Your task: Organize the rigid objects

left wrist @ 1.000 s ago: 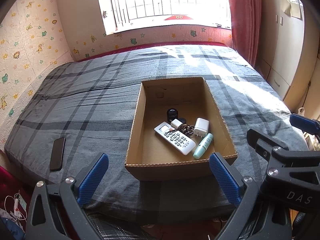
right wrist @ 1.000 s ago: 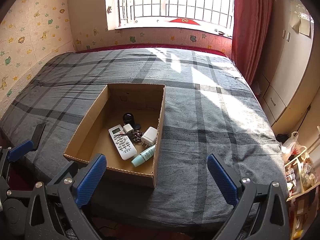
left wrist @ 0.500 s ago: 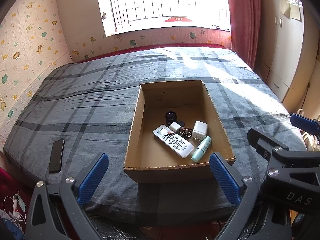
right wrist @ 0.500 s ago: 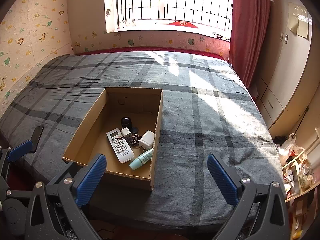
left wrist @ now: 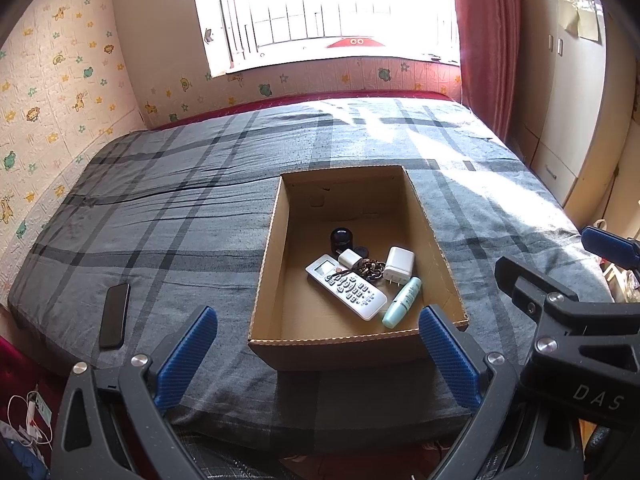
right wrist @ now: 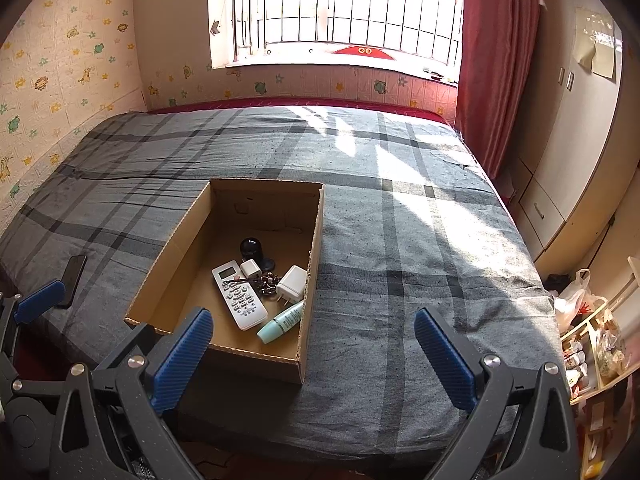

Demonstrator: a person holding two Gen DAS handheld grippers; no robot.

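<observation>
On the grey plaid bed (left wrist: 168,208), the open brown cardboard box (left wrist: 264,276) lies at twelve o'clock from the wide-open, empty left tool (left wrist: 316,354) and at eleven from the equally gaping, empty right tool (right wrist: 314,354).

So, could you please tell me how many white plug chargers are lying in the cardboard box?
2. A small charger rests against the remote's top end, and a larger charger with visible prongs lies right of the beads, above the green tube. Nothing appears hidden beneath.

You pulled both grippers back a little from the bed (left wrist: 168,216), so the cardboard box (left wrist: 266,264) sat slightly farther off in each wrist view. The phone (right wrist: 74,276) came fully into the right view.
</observation>
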